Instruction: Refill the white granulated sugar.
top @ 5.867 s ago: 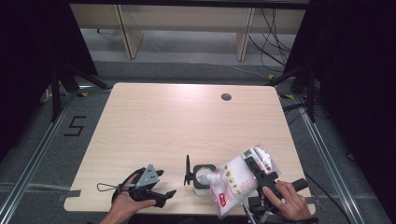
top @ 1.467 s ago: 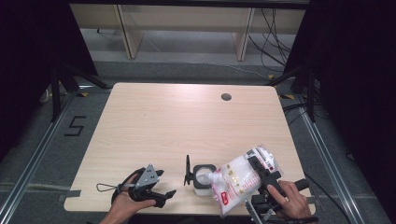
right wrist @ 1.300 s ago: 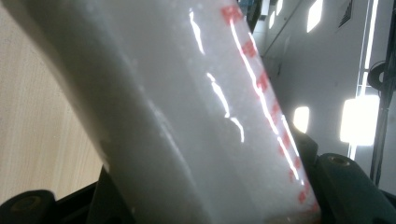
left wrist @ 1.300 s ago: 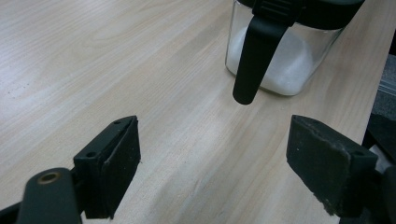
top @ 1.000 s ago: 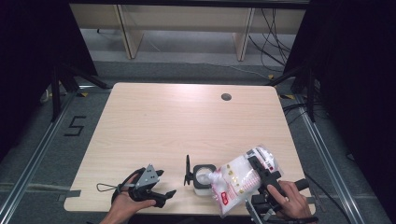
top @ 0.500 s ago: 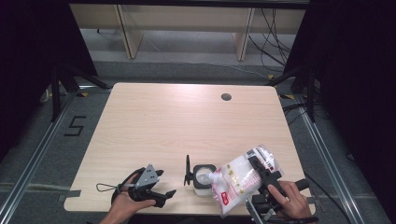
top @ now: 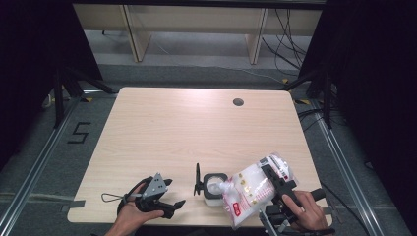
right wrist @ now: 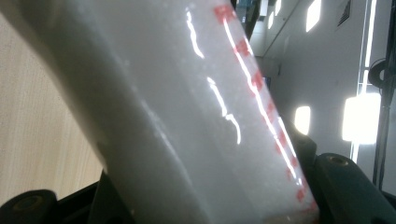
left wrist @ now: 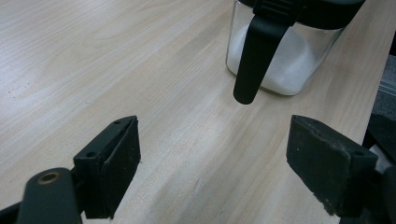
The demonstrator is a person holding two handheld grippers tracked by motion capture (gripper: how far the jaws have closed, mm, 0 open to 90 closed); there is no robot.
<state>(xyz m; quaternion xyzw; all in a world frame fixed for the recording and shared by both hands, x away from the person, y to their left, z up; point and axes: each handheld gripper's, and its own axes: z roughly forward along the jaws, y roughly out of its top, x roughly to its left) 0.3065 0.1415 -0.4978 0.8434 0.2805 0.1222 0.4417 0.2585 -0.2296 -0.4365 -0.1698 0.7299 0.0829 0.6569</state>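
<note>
A clear plastic bag [top: 253, 189] of white grains with red print is tilted, its mouth over a square glass jar [top: 215, 186] near the table's front edge. My right gripper [top: 276, 178] is shut on the bag's upper part. In the right gripper view the bag [right wrist: 187, 116] sits between the jaws of the right gripper [right wrist: 210, 205]. The jar [left wrist: 275, 60] holds white grains, and its black lid [top: 197, 179] stands flipped up on its left. My left gripper [top: 173, 192] rests open at the front left, pointing at the jar, with nothing between its pads [left wrist: 116, 158].
The wooden table [top: 196, 128] has a round cable hole [top: 238, 102] at the back right. Its front edge runs just under both hands. Dark curtains stand on both sides, and shelving and cables lie on the floor beyond.
</note>
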